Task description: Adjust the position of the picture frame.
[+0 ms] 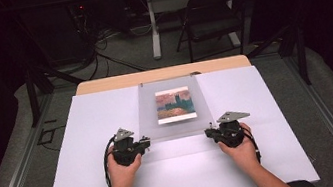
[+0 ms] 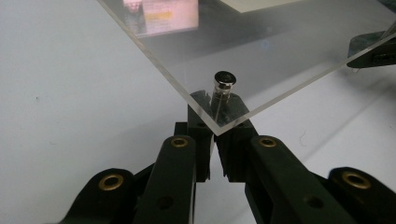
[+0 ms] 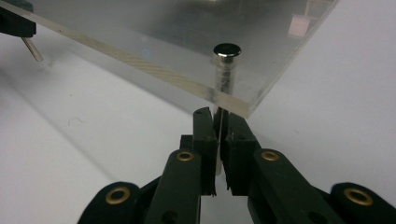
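A clear, square-cornered acrylic sheet (image 1: 171,108) lies over the middle of a white paper-covered table (image 1: 85,136), and everything here sits around it. Under the sheet, toward its far half, is a small printed picture in orange and teal tones (image 1: 173,105).

The left gripper (image 1: 146,142) is at the sheet's near left corner. In the left gripper view its jaws are clenched on a small silver round-headed metal pin (image 2: 223,86) that passes down through the sheet's corner (the pin's shaft shows between the two black jaws).

The right gripper (image 1: 209,132) is at the near right corner, its jaws likewise closed on a second silver pin (image 3: 226,60) set through that corner. Each hand (image 1: 122,170) grips its tool from the near side of the sheet.
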{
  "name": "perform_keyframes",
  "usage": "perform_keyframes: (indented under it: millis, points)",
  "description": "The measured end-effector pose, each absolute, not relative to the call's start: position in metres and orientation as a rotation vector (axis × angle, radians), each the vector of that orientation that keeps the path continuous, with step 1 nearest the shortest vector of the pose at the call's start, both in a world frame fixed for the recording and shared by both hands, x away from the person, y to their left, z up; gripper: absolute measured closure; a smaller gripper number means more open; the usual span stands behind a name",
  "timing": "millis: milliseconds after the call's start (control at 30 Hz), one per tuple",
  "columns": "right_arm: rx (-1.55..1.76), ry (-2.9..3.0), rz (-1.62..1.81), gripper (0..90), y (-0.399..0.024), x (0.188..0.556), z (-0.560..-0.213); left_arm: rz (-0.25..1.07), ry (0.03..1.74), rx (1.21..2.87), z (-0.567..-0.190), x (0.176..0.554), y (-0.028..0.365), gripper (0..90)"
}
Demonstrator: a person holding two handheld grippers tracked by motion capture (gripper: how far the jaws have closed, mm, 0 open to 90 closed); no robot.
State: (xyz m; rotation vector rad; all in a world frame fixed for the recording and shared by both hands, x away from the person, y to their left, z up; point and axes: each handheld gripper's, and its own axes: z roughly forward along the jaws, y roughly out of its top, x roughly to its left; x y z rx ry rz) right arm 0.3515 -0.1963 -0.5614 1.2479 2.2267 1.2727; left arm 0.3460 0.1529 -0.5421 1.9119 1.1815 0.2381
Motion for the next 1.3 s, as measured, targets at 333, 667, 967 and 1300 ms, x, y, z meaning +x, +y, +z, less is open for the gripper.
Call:
perform_keyframes:
  millis: [333,667,967,1300]
  points:
    - [1.255,2.253,1.251,85.1,-0.1903,0.3479,-0.5669,0.241,1.199,1.923,-0.5477,0.3447,0.1572,83.7]
    - [1.244,2.264,1.244,85.1,-0.1891,0.3464,-0.5687,0.233,1.195,1.924,-0.549,0.3426,0.1588,83.4]
    - [1.244,2.265,1.242,85.0,-0.1892,0.3463,-0.5689,0.244,1.192,1.921,-0.5495,0.3417,0.158,83.4]
    - [1.247,2.261,1.244,84.2,-0.1895,0.3456,-0.5688,0.228,1.195,1.907,-0.5509,0.3417,0.1591,82.5]
